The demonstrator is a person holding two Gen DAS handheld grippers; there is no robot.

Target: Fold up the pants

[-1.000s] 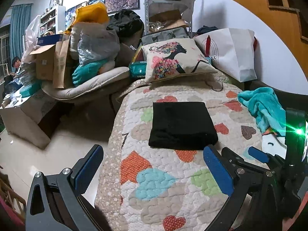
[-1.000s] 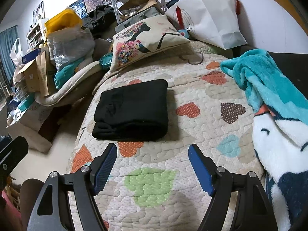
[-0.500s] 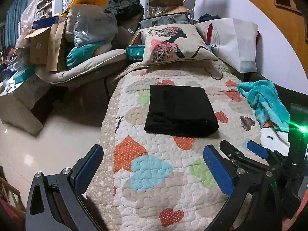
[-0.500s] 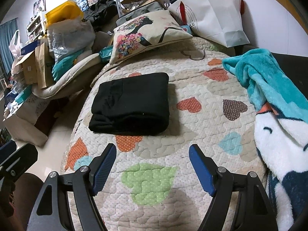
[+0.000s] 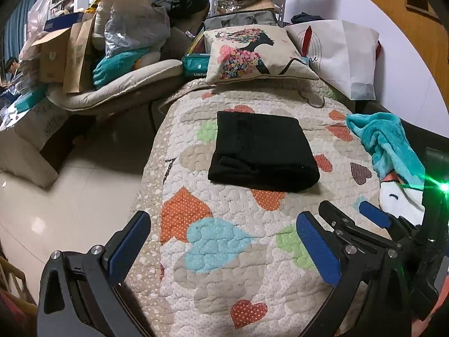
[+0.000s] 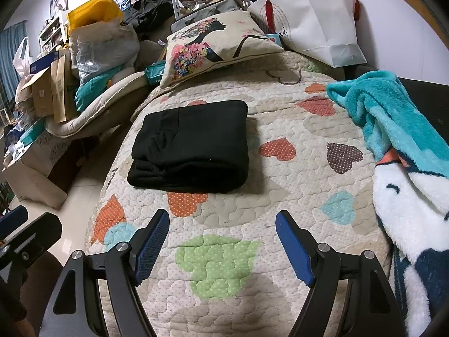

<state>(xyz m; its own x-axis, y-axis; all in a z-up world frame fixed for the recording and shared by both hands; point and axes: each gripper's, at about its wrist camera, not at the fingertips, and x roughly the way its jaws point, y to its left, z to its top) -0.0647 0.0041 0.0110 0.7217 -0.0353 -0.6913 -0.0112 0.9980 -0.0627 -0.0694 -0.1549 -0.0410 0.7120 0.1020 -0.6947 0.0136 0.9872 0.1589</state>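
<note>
Hovering above the near end of the bed, the left gripper (image 5: pixel 221 241) has its blue-padded black fingers (image 5: pixel 129 245) spread wide with nothing between them, only the cream quilted bedspread with coloured hearts (image 5: pixel 224 280) showing in the gap. The right gripper (image 6: pixel 221 243) is likewise spread wide and empty, its blue pads (image 6: pixel 293 248) hanging over a green heart patch near the bedspread's front edge. In the left wrist view the right gripper's black frame and blue pad tips appear just to the right of the left one.

Beyond both sets of fingers, well apart from them, the black pants folded into a thick rectangle (image 5: pixel 261 153) lie flat on the bedspread, towards its left edge and about midway up the bed, with the stacked layers of the fold facing the grippers.

At the head of the bed a cream cushion printed with a flower-haired woman (image 6: pixel 216 43) leans up, and a white paper shopping bag (image 6: pixel 311 19) stands just beside it on the right. Along the right edge of the bedspread lies a teal and white fleece blanket (image 6: pixel 398 140). To the left of the bed a beige padded chair heaped with bags and cardboard boxes (image 5: pixel 112 56) stands on the pale tiled floor (image 5: pixel 70 196).
</note>
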